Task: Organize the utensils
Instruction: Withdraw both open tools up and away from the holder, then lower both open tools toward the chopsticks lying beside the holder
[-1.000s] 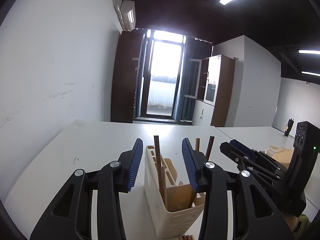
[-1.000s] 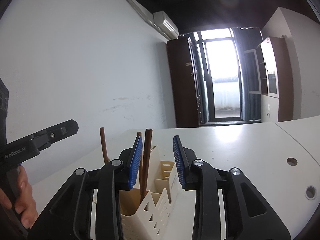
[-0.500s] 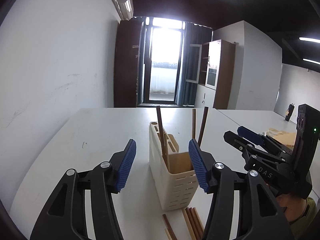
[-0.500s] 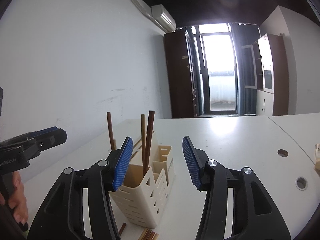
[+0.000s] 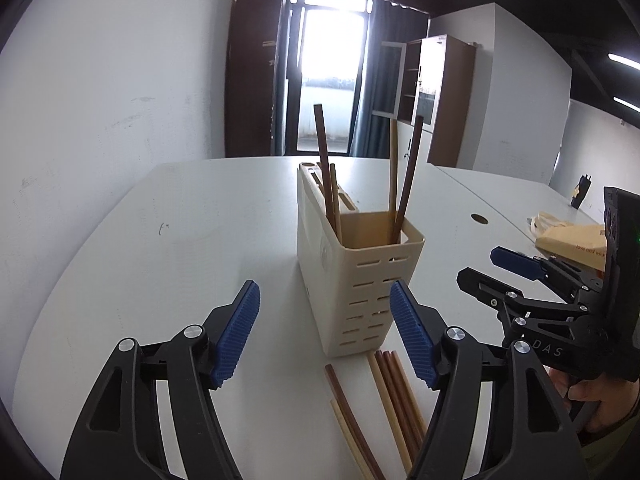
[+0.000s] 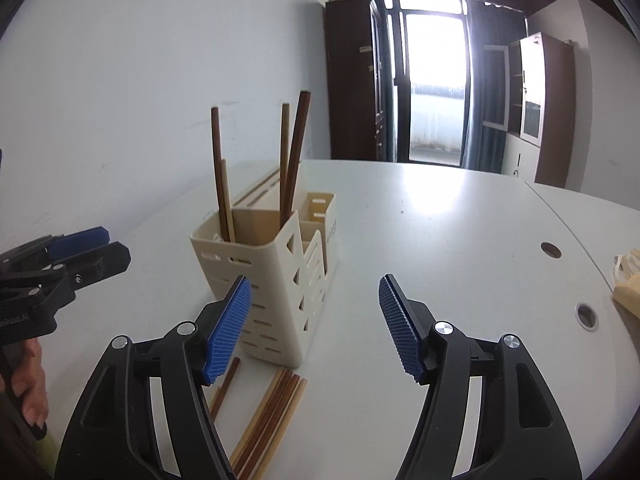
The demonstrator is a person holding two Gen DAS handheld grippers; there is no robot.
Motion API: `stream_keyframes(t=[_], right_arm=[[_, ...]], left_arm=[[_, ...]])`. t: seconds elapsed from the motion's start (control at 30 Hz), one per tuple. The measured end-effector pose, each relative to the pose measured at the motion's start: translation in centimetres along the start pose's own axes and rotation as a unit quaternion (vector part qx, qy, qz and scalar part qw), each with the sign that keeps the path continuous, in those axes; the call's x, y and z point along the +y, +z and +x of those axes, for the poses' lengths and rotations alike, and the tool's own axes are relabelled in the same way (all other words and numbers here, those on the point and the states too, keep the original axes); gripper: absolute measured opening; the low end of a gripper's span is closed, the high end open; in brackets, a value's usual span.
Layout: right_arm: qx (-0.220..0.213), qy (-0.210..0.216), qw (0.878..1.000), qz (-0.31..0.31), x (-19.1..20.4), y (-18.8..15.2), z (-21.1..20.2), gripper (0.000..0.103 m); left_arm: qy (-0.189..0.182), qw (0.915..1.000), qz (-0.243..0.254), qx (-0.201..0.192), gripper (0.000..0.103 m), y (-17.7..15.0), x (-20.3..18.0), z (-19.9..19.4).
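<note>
A cream plastic utensil holder (image 5: 352, 280) stands on the white table (image 5: 192, 240), also in the right wrist view (image 6: 276, 280). Several wooden chopsticks stand upright in it (image 5: 326, 172) (image 6: 294, 160). Several more chopsticks lie flat on the table in front of it (image 5: 396, 396) (image 6: 268, 420). My left gripper (image 5: 324, 336) is open and empty, just short of the holder. My right gripper (image 6: 316, 328) is open and empty, to the right of the holder; it also shows in the left wrist view (image 5: 516, 264). The left gripper shows at the left of the right wrist view (image 6: 80, 248).
A tan box with a bag (image 5: 572, 240) lies at the table's right side. Cable holes (image 6: 586, 314) sit in the tabletop on the right. A white wall runs along the left; a door and cabinets stand at the back.
Both grippers have opened wider and pulled back from the holder. The chopsticks lying on the table have come into view.
</note>
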State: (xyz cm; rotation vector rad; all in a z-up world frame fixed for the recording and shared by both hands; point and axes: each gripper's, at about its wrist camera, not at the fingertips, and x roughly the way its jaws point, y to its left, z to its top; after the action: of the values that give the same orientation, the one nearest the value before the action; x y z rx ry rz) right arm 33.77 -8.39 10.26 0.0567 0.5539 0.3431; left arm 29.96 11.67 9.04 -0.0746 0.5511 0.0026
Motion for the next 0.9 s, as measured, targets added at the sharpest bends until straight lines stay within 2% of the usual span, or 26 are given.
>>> stream_keyframes(t=[0.1, 0.17, 0.37, 0.53, 0.9], right_arm=[[0.022, -0.006, 1.0, 0.002, 0.0, -0.8, 0.3, 0.068], [0.038, -0.006, 0.999, 0.002, 0.0, -1.1, 0.7, 0.07], [0.096, 0.005, 0.995, 0.022, -0.5, -2.0, 2.2, 0.07], [0.152, 0.017, 0.987, 0.049, -1.4, -3.0, 3.7, 0.07], [0.221, 0.02, 0.974, 0.051, -1.2, -4.9, 6.2, 0.07]], left_arm=[[0.002, 0.9998, 0.001, 0.019, 0.068, -1.0, -0.1, 0.5], [-0.01, 0.9992, -0.011, 0.037, 0.068, -1.5, 0.0, 0.9], [-0.001, 0.9963, -0.018, 0.084, 0.07, -2.7, 0.4, 2.0], [-0.002, 0.9887, -0.038, 0.145, 0.07, -4.6, 1.1, 3.9], [-0.012, 0.9672, -0.051, 0.248, 0.065, -7.8, 2.3, 7.7]])
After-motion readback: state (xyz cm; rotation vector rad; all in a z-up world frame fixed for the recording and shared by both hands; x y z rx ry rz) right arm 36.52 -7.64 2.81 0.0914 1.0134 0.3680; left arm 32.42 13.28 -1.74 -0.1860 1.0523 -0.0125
